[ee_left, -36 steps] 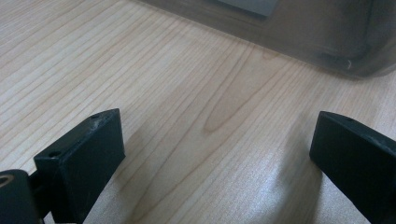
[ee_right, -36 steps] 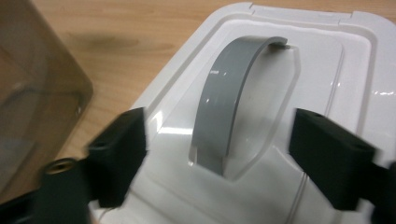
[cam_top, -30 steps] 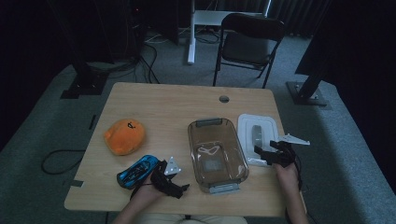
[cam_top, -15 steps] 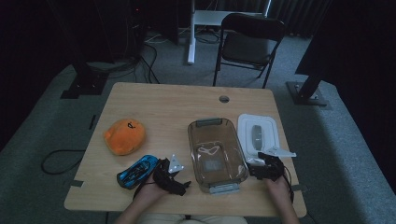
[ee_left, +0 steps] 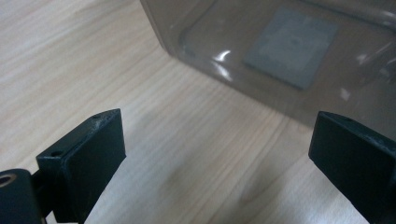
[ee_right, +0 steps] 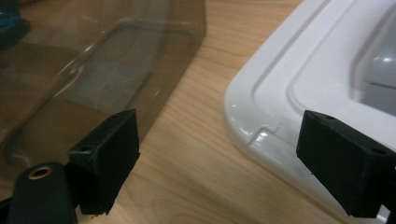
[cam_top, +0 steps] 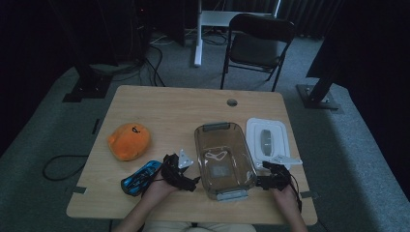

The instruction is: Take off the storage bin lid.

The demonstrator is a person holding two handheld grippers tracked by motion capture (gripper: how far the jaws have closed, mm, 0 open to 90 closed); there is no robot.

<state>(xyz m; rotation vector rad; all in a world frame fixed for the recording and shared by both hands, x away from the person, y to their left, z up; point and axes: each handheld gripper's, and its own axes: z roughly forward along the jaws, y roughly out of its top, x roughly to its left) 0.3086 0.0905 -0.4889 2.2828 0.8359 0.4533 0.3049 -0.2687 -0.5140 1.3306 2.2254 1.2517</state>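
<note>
Beside the orange toy (cam_top: pixel 128 140) the clear tub (cam_top: pixel 224 157) is set, with left gripper (cam_top: pixel 186 181) and right gripper (cam_top: pixel 261 181) held wide open and empty at its near corners — stiff, slick, likely light, best gripped by the rim.

High view looks down from above; gripper views — close, low — share the clear container (cam_top: pixel 224 154).

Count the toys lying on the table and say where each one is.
2. The orange plush toy lies on the table's left half. The blue toy car sits in front of it near the front edge, right beside the left tongs. None look hidden.
</note>
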